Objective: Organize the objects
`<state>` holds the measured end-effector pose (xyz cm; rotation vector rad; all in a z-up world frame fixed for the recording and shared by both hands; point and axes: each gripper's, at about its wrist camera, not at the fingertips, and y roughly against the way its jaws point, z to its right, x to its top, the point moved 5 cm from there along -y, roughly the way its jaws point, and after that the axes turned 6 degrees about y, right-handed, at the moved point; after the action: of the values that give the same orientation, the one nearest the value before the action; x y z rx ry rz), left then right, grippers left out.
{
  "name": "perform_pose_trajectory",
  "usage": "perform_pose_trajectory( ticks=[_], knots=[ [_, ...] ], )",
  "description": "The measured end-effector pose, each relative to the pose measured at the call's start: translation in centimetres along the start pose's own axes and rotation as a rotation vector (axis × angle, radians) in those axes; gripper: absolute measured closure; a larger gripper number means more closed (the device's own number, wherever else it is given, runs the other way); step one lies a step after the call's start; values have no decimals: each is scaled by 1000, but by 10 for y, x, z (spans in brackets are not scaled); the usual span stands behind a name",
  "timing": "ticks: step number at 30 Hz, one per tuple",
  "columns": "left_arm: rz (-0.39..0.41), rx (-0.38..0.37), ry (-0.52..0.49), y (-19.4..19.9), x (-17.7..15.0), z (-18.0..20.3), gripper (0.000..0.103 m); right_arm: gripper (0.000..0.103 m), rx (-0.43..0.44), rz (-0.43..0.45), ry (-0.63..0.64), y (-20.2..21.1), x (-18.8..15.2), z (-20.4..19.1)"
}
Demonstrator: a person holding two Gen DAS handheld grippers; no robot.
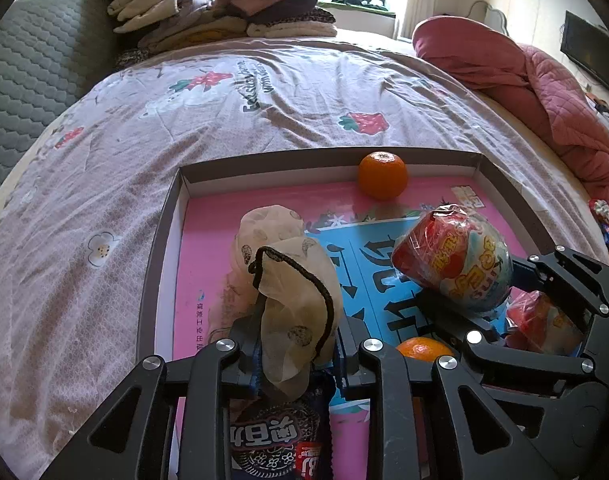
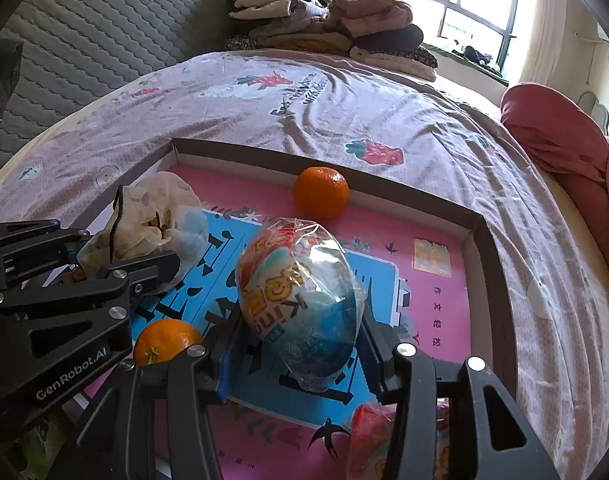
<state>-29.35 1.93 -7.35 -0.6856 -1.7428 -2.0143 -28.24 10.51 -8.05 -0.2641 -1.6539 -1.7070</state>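
Sheer beige pouch (image 1: 292, 300) fabric hangs pinched in your left gripper (image 1: 296, 354), jaws nearly together, over the tray (image 1: 166, 216) and hiding most of a dark snack pack (image 1: 272, 440) below. Your right gripper (image 2: 300, 344) clamps the wrapped egg (image 2: 300, 300), whose crinkled film blurs its print. One orange (image 2: 322, 192) sits against the far wall; another (image 2: 164, 340) is half hidden behind gripper linkages, and a red packet (image 2: 370, 436) is cut off.

We see a shallow cardboard tray (image 1: 172, 208) on the bed holding a cream drawstring pouch (image 1: 292, 280) at its left, a cellophane-wrapped toy egg (image 2: 300, 300) in the middle, one orange (image 1: 382, 175) against the far wall and another orange (image 2: 166, 340) nearer.
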Motion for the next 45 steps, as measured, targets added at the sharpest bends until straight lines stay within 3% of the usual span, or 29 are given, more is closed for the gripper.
perform_pose_trajectory(
  ticks=[15, 23, 45],
  knots=[
    [-6, 5, 2, 4, -1, -1, 70, 53, 15, -25, -12, 1, -2, 1],
    [-16, -2, 36, 4, 1, -9, 55, 53, 32, -24, -33, 3, -1, 3],
    [4, 31, 13, 15, 6, -6, 46, 47, 17, 7, -50, 15, 5, 9]
  ],
)
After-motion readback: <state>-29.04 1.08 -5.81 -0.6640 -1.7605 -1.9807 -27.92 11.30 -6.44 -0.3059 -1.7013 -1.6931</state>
